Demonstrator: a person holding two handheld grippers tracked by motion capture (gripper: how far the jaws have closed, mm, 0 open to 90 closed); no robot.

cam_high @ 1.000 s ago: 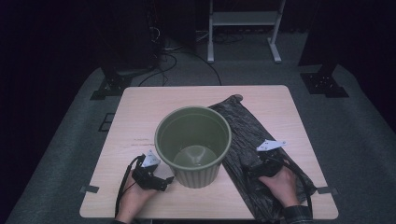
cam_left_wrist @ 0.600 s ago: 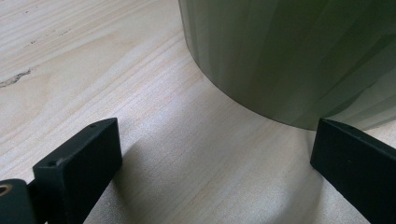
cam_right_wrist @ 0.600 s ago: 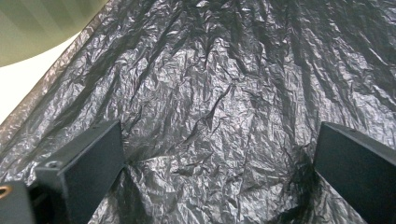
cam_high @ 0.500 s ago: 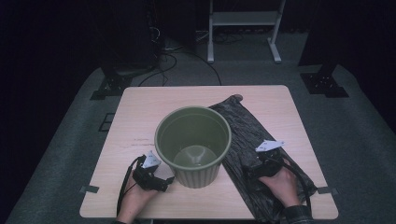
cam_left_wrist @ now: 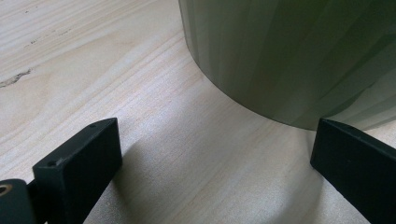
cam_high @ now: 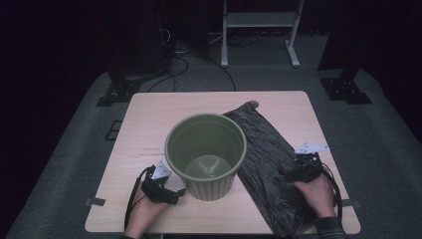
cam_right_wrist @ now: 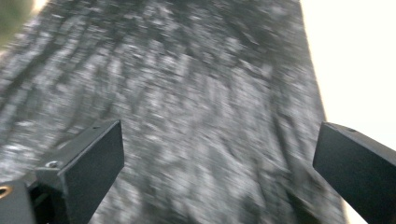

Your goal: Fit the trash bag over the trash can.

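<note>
A ribbed olive-green bucket [cam_high: 205, 154] stands upright and empty on the wooden table [cam_high: 149, 124]. A dark crinkled plastic bag [cam_high: 268, 154] lies flat to its right, running from the table's middle to the near edge. My left gripper [cam_high: 179, 193] rests on the table at the bucket's near left, open, its jaws wide apart with bare wood between them and the bucket wall [cam_left_wrist: 289, 56] just ahead. My right gripper [cam_high: 286, 174] hovers over the bag's right part, open, with the bag surface [cam_right_wrist: 201, 121] blurred between its jaws.
A white stand frame [cam_high: 259, 25] and cables [cam_high: 199, 55] sit on the grey floor beyond the table. Black floor brackets [cam_high: 119, 92] flank the table's far corners. Tape tabs [cam_high: 94, 202] hold the near table corners.
My right gripper has shifted slightly left over the bag. The left gripper and bucket have stayed in place.
</note>
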